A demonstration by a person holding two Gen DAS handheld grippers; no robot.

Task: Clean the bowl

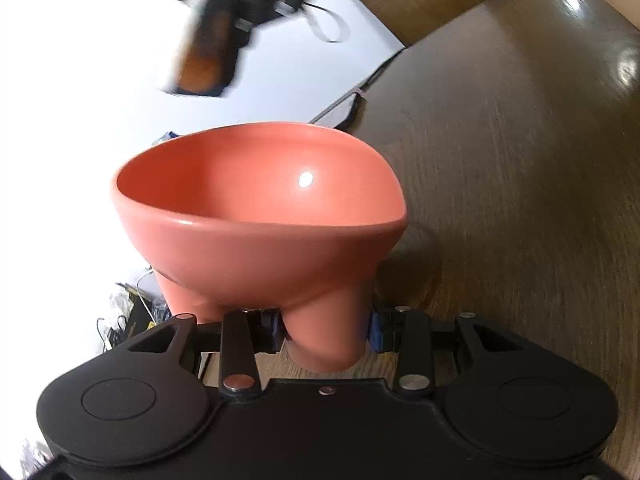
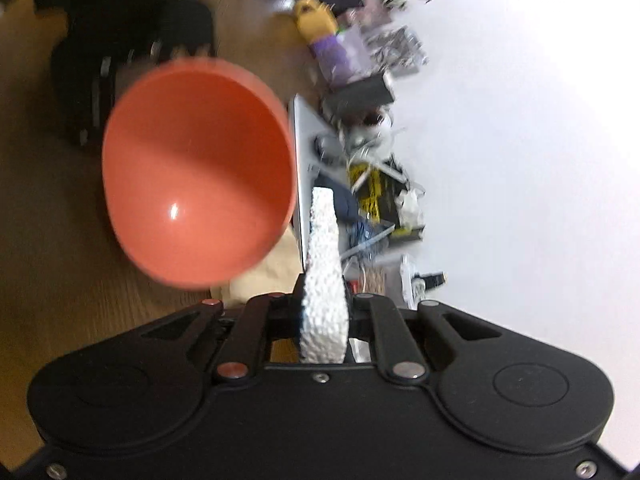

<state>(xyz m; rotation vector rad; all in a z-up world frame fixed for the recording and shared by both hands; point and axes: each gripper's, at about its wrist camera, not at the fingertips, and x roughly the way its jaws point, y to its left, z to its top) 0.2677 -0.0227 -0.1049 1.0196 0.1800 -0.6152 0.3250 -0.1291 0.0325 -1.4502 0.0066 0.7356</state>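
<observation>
A coral-red footed bowl (image 1: 260,216) fills the middle of the left wrist view, held above the wooden table. My left gripper (image 1: 326,334) is shut on one of the bowl's stubby legs. In the right wrist view the same bowl (image 2: 196,176) is tipped with its opening facing the camera, and its inside looks smooth and empty. My right gripper (image 2: 323,320) is shut on a white textured sponge (image 2: 325,272), which stands on edge just to the right of the bowl's rim, apart from it.
The wooden table (image 1: 500,184) lies under the bowl. A laptop (image 2: 306,152) and a clutter of small items (image 2: 376,184) lie along the white wall. A yellow-and-purple bottle (image 2: 324,36) lies further off. A blurred brown object (image 1: 208,40) is beyond the bowl.
</observation>
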